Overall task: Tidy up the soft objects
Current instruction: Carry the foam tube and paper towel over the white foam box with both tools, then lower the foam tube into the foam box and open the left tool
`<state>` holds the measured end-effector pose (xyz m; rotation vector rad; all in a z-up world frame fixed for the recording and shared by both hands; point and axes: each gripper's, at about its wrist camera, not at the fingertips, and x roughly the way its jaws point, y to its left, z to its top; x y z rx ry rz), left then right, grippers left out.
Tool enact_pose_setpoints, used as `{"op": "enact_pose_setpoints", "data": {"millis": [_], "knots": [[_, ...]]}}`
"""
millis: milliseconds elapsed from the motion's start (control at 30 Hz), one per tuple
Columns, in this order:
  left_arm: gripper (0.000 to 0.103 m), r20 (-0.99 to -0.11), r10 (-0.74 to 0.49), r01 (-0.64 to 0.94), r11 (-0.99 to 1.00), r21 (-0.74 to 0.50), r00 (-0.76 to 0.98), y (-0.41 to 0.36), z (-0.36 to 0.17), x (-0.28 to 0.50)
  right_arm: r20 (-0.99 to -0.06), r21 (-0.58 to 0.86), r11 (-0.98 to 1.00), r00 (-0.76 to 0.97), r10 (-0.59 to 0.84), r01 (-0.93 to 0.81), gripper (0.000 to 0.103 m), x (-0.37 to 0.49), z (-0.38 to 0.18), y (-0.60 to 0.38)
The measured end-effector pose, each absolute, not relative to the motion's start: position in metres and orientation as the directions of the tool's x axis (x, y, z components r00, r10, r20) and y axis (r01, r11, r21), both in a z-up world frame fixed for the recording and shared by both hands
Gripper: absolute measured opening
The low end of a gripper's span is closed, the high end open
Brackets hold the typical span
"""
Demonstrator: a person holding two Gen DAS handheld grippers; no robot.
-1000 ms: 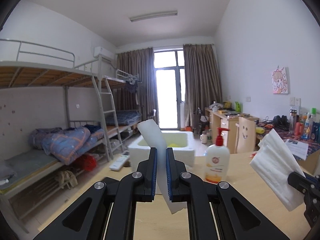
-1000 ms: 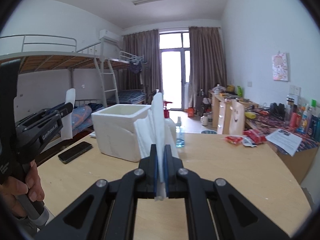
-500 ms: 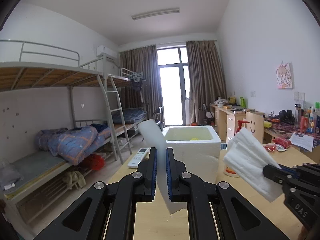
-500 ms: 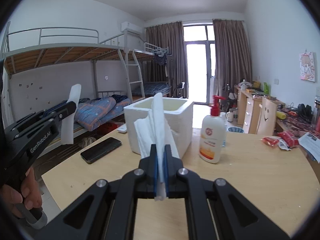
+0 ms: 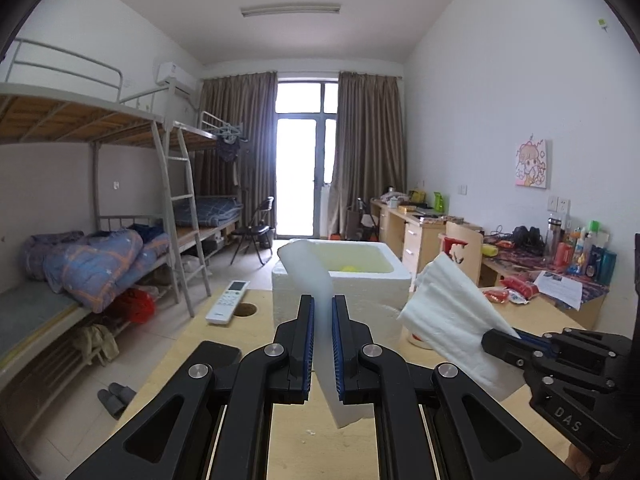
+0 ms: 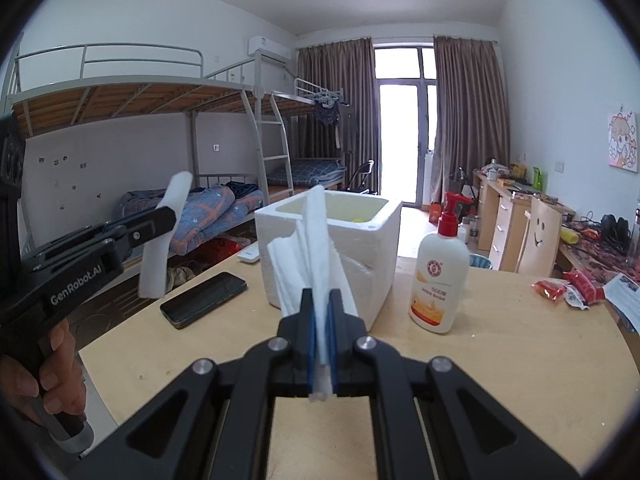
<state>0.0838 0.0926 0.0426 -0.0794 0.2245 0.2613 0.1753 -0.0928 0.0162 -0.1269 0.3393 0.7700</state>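
My left gripper (image 5: 321, 304) is shut on a white foam strip (image 5: 310, 276) that curls up above the jaws and hangs out below them. My right gripper (image 6: 321, 298) is shut on a folded white tissue (image 6: 316, 248) that fans upward. In the left wrist view the right gripper (image 5: 494, 340) enters from the right with the tissue (image 5: 452, 320) held up. In the right wrist view the left gripper (image 6: 166, 216) reaches in from the left with the strip (image 6: 166, 232), a hand on its handle. A white foam box (image 6: 376, 236) stands on the table ahead of both, open, with something yellow inside.
On the wooden table (image 6: 500, 352) a lotion pump bottle (image 6: 440, 280) stands right of the box, a black phone (image 6: 204, 299) lies left of it, and a white remote (image 5: 228, 302) beside a round hole. Red snack packets (image 6: 568, 286) lie far right. Bunk beds line the left wall.
Both grippers have swung sideways, so the foam box now sits nearer the middle of each view. The right gripper with its tissue has come closer to the left one. Both grips are unchanged.
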Motion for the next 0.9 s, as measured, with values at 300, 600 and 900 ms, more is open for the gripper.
{"op": "enact_pose_setpoints", "data": {"millis": [300,600,900], "knots": [[0.009,-0.242,0.240,-0.251,0.968,-0.016,0.940,0.088,0.044,0.091,-0.359,0.022,0.717,0.664,0.656,-0.697,0.008,0.178,0.019,-0.084],[0.009,-0.224,0.243,-0.253,0.967,-0.019,0.944,0.093,0.060,0.102,-0.342,-0.009,0.719,0.678,0.650,-0.694,0.008,0.185,0.036,-0.078],[0.009,-0.201,0.257,-0.252,0.966,0.047,0.945,0.093,0.078,0.122,-0.332,-0.009,0.719,0.680,0.654,-0.695,0.008,0.204,0.052,-0.065]]}}
